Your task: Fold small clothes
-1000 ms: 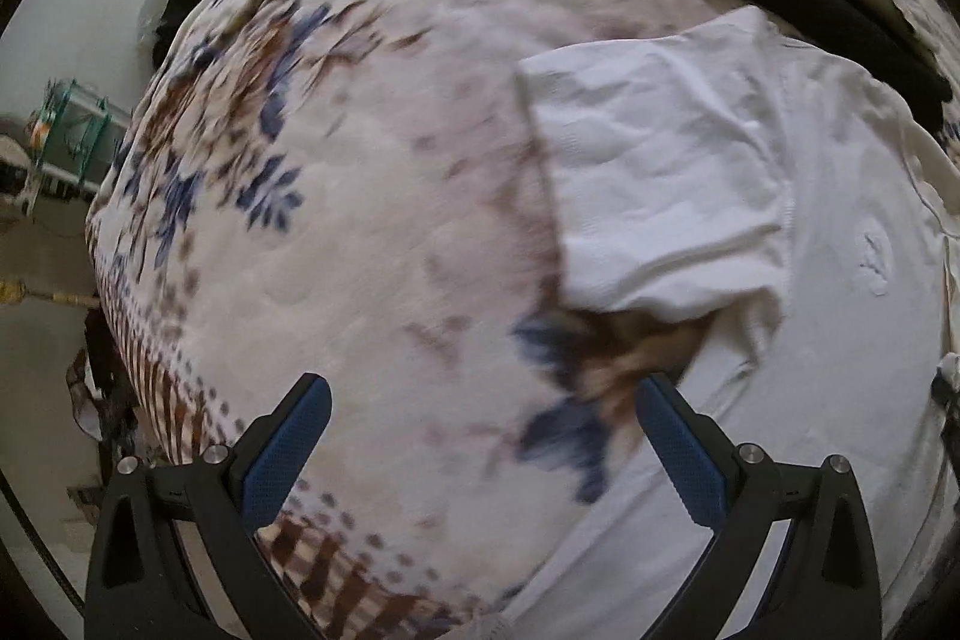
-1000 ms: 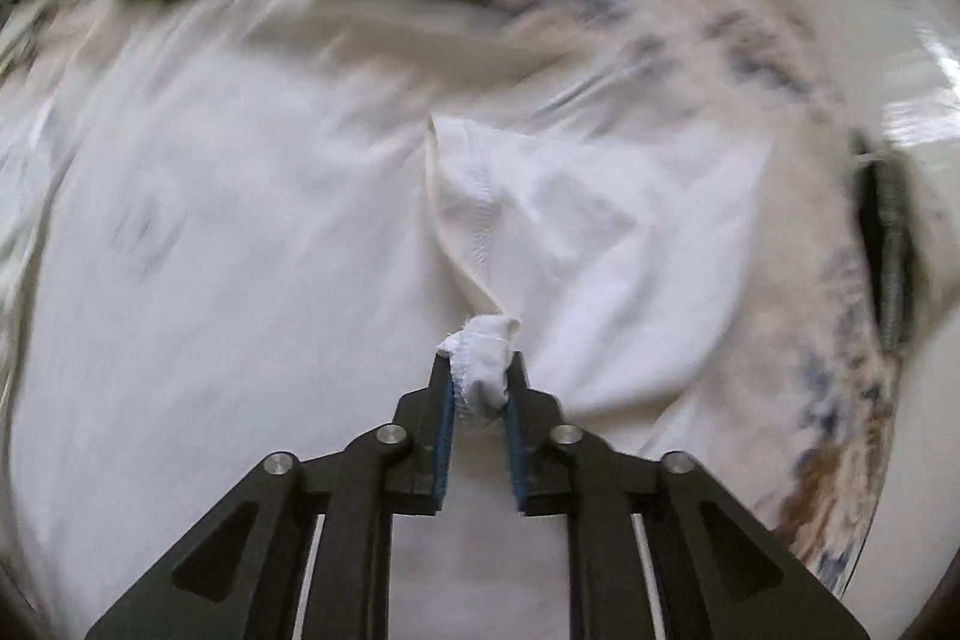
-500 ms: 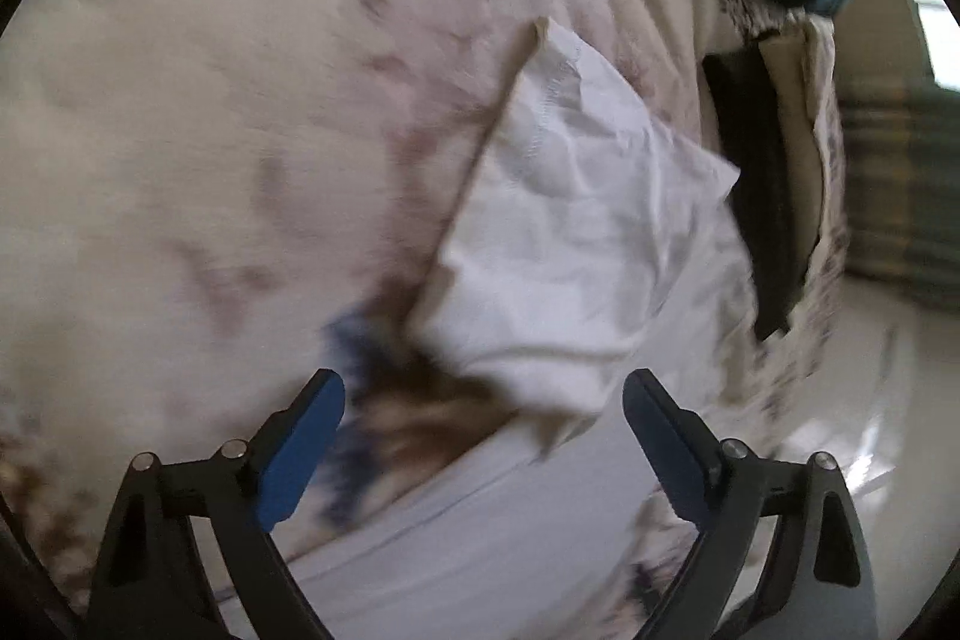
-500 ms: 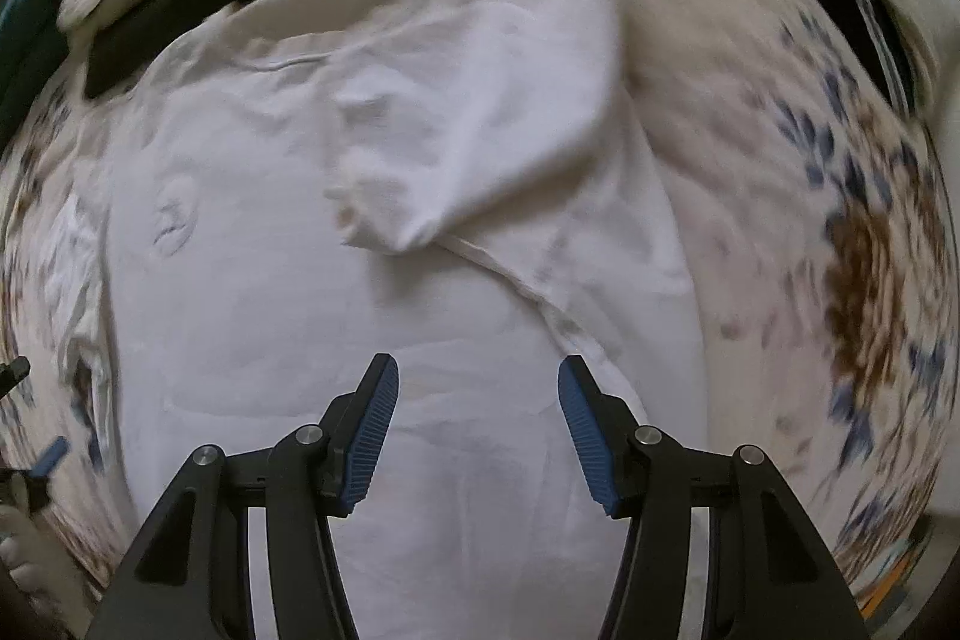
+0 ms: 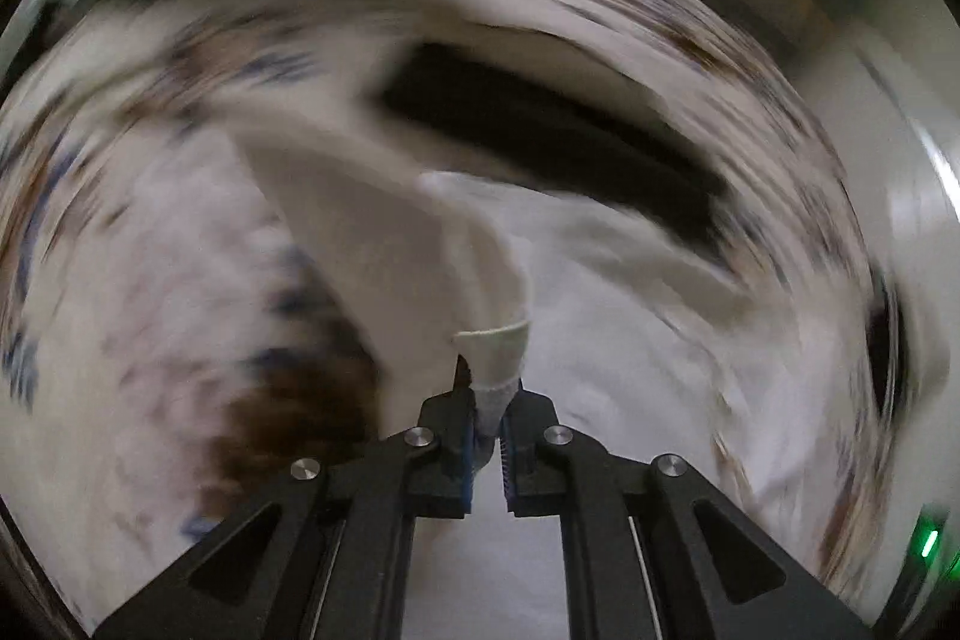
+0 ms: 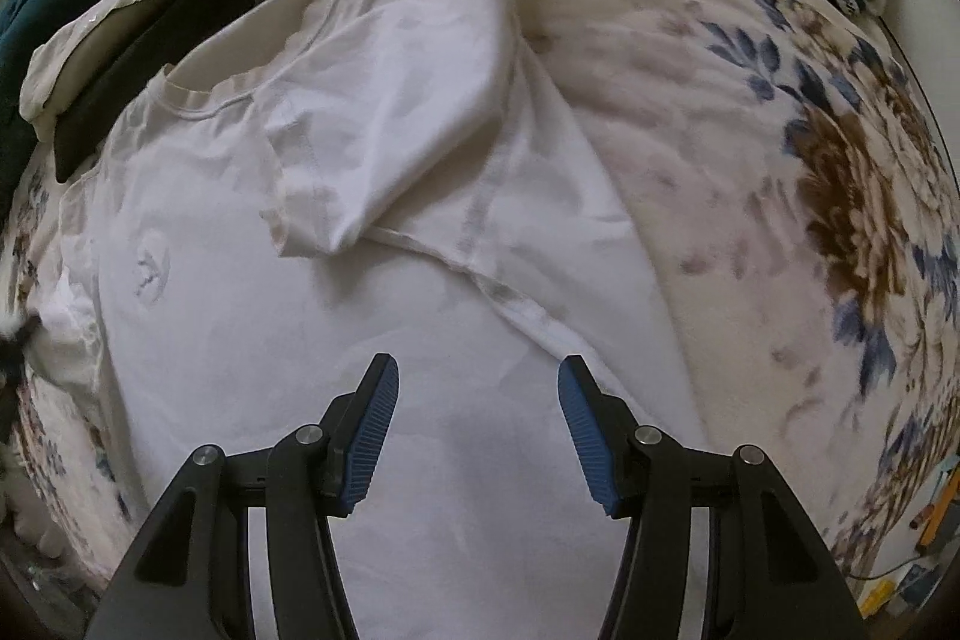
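Although motion blur smears most of the left wrist view, the left gripper (image 5: pixel 489 400) is plainly clamped on the hem of a sleeve (image 5: pixel 492 358) of the white T-shirt (image 5: pixel 600 352), its jaws having just been closing onto that cloth; the sleeve rises in a peaked fold from the pads, and the shirt lies on the floral bedspread (image 5: pixel 120 280), with a dark flat cushion (image 5: pixel 540 130) behind it. Seen from the right wrist view, the right gripper (image 6: pixel 477 430) points down over the shirt's body with its fingers about half apart and nothing between them; the jaws have just been opening. Below it the T-shirt (image 6: pixel 300 340) lies spread front-up on the bedspread (image 6: pixel 780 160), neckline (image 6: pixel 198 100) toward the dark cushion (image 6: pixel 162 40), and the sleeve on this side (image 6: pixel 384 112) is already turned inward across the chest, though loosely and with a raised crease. By these signs the fold is at an early stage: one sleeve is in, the other is gripped and probably about to be brought across, and the body folds remain undone.
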The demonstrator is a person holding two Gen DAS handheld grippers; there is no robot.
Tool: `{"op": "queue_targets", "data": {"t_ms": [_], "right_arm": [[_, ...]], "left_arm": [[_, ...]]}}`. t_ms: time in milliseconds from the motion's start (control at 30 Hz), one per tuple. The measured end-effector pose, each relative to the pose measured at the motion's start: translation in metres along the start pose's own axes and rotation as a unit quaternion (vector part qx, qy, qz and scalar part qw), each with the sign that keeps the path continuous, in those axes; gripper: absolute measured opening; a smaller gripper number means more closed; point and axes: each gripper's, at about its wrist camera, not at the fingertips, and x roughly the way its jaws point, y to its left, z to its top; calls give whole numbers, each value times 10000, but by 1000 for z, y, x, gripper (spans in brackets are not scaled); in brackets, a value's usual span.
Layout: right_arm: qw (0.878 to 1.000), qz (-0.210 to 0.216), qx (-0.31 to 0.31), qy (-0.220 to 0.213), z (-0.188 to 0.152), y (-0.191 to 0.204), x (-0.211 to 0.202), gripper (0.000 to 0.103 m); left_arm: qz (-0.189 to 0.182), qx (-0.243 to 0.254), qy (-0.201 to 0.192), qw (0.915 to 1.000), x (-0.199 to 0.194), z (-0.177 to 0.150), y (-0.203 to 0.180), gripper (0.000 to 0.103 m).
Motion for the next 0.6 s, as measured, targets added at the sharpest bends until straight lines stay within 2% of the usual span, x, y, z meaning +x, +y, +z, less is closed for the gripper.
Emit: {"op": "queue_targets", "data": {"t_ms": [67, 133, 233, 267, 300, 333, 367, 400, 467, 600], "right_arm": [[10000, -35, 61, 18, -4, -13, -3, 58], [9999, -42, 161, 33, -8, -21, -5, 58], [9996, 3, 272, 51, -14, -34, -13, 58], [9996, 40, 278, 44, -14, -39, -18, 58], [9996, 74, 265, 37, -15, -41, -21, 58], [9997, 111, 236, 20, -15, -43, -25, 58], [9997, 141, 193, -3, -16, -45, -30, 58], [9997, 159, 161, -15, -16, -48, -33, 58], [9996, 230, 130, -48, -17, -49, -39, 58], [9994, 323, 99, -46, -9, -40, -42, 58]], "left_arm": [[-116, 668, 179, 9975, 13, -11, -39, 8], [-251, 1235, 612, 9901, 31, -30, -71, 10], [-199, 1430, 952, 9849, 37, -46, -82, 18], [-204, 1371, 984, 9854, 34, -49, -78, 26], [-173, 1283, 1006, 9865, 31, -50, -72, 44], [-92, 1210, 1020, 9874, 26, -50, -64, 56], [39, 1116, 1006, 9886, 22, -48, -57, 80], [155, 977, 955, 9905, 16, -43, -47, 87], [243, 750, 844, 9933, 13, -35, -31, 87], [757, 649, 903, 9909, 37, -19, -9, 87]]}}
